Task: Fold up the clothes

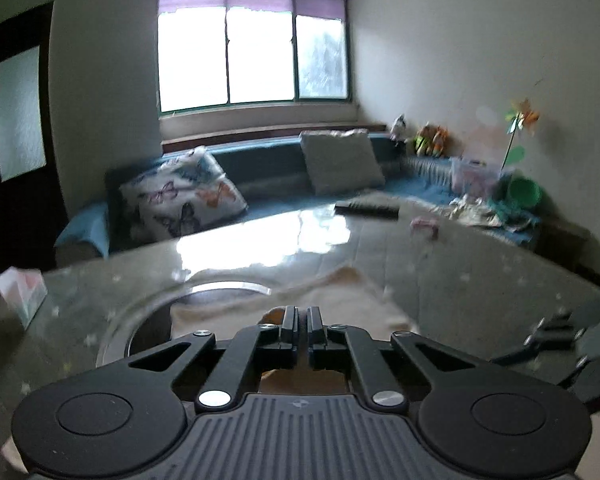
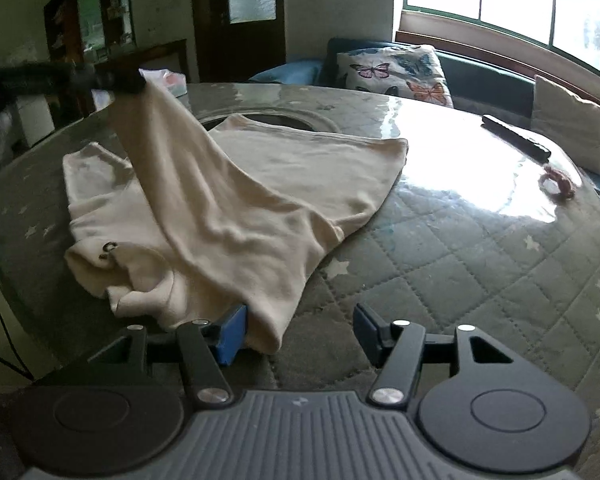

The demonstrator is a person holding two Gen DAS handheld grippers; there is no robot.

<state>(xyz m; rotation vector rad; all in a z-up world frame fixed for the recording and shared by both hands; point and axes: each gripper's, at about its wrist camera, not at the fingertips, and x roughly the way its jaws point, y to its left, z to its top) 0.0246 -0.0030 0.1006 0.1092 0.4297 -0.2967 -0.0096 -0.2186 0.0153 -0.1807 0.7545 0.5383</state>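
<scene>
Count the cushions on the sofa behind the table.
2: a butterfly-print cushion at the sofa's left end, and a plain pale cushion further right, near the corner. Others may be hidden outside the views.

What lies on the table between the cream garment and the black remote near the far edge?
Nothing lies there. In the right wrist view, only bare glossy table cover separates the cream garment from the black remote; a pink hair tie sits off to the side.

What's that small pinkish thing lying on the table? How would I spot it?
Start at the big round table with its quilted, star-patterned cover under a glossy sheet. Look to its far side near the sofa, just past the long dark remote. The small pink looped band lies there alone, well apart from the cream garment.
</scene>
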